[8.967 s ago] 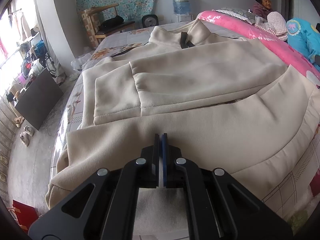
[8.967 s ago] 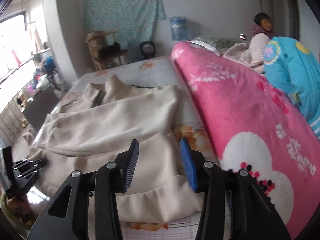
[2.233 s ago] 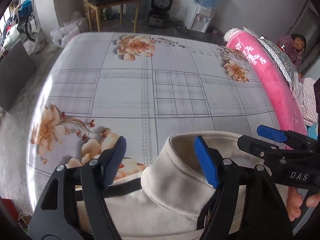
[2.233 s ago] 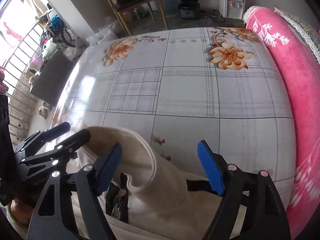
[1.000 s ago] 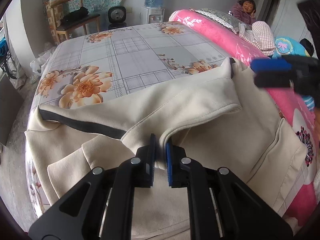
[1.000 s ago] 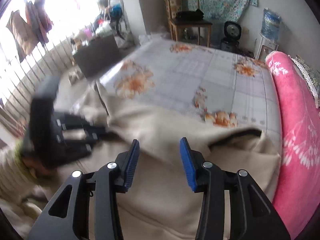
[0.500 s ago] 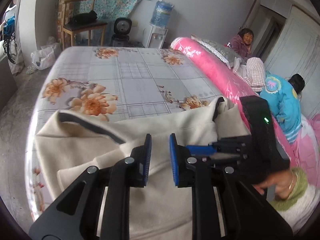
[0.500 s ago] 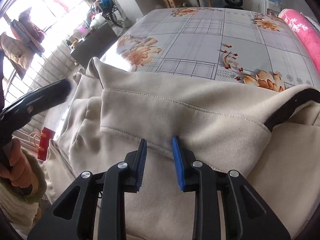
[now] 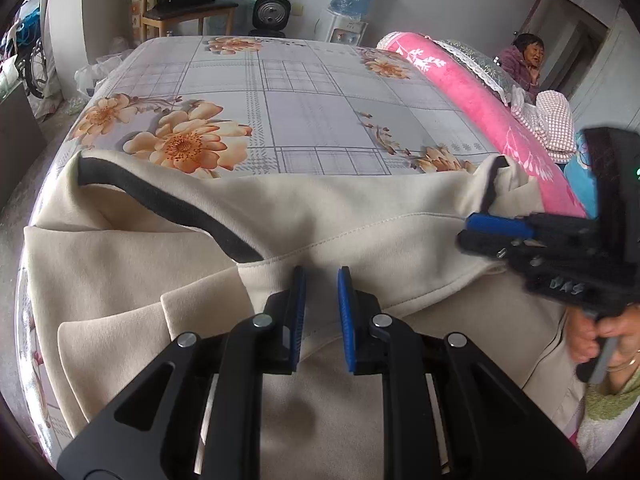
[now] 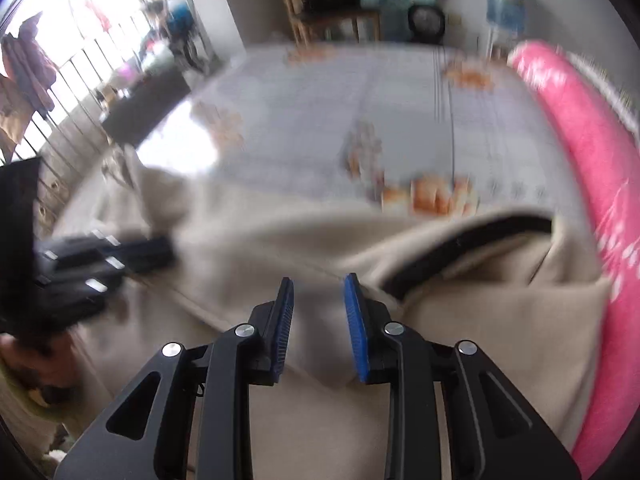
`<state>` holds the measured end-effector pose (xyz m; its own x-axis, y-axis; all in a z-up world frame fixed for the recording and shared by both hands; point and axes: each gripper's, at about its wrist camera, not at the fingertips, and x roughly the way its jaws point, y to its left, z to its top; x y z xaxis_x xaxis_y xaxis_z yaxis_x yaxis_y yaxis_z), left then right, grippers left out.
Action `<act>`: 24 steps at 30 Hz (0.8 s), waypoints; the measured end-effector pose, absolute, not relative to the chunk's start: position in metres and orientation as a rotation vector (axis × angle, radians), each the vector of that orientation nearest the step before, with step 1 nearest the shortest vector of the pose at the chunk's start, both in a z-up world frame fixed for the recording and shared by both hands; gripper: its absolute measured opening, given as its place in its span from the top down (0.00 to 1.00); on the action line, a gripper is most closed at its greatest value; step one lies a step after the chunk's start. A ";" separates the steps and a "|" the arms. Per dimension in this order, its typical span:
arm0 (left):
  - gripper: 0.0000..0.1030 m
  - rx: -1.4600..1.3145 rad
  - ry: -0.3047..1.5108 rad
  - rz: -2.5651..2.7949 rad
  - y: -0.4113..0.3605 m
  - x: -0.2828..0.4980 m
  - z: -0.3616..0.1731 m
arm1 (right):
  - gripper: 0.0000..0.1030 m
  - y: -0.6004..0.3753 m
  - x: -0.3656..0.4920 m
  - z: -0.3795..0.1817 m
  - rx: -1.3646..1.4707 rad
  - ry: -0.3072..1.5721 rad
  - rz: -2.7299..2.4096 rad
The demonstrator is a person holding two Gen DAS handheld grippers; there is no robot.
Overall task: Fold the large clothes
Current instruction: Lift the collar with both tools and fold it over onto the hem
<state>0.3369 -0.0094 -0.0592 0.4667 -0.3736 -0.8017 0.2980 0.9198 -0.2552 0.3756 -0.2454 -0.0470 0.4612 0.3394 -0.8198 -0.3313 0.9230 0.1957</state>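
Cream jacket with black trim lay folded across the near end of the flowered bed sheet, its far edge a straight fold running left to right. Left gripper hung just above the jacket's middle, jaws a narrow gap apart, nothing pinched between the blue pads. Right gripper stood to the right, over the fold near the black trim, likewise slightly parted and empty. Pink blanket ran along the right side. Seated person stayed far right, water dispenser beyond the bed.
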 end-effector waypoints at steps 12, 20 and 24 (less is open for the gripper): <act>0.84 -0.157 0.987 -0.444 -0.001 0.338 -0.064 | 0.75 -0.180 0.379 -0.033 -0.112 0.994 0.471; 0.84 -0.183 0.989 -0.456 0.003 0.340 -0.066 | 0.73 -0.188 0.367 -0.029 -0.097 0.985 0.426; 0.84 -0.187 0.988 -0.454 0.003 0.340 -0.066 | 0.70 -0.193 0.365 -0.047 -0.089 1.000 0.437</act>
<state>0.3399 0.0034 -0.0659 0.4663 -0.4506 -0.7613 0.2841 0.8912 -0.3535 0.3655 -0.1933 -0.0468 0.4616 0.3145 -0.8294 -0.3951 0.9101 0.1252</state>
